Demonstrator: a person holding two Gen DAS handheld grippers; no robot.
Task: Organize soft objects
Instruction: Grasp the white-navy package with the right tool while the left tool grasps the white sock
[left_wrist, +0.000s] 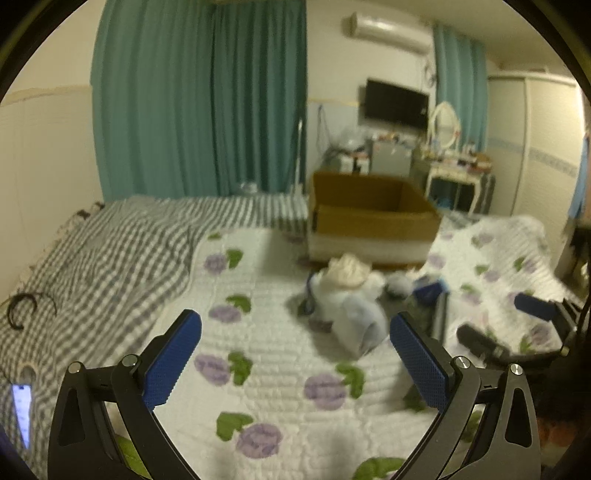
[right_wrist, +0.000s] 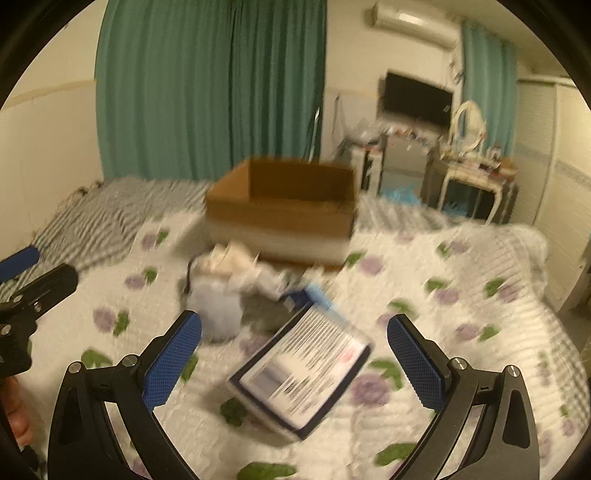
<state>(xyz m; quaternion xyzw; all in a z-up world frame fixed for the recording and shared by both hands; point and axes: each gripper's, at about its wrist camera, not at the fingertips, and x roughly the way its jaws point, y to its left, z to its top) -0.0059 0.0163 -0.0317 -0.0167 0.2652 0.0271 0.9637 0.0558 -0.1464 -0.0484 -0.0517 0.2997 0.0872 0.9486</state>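
A pile of soft things lies on the floral quilt: a pale blue rolled cloth and a cream cloth. The pile also shows in the right wrist view. An open cardboard box stands behind it, also in the right wrist view. A flat blue-and-white packet lies on the quilt between the right gripper's open fingers. My left gripper is open and empty, short of the pile. My right gripper is open. Both views are blurred.
A grey striped sheet covers the bed's left side, with a black hair band and a lit phone on it. Teal curtains, a TV and a cluttered dressing table stand beyond the bed.
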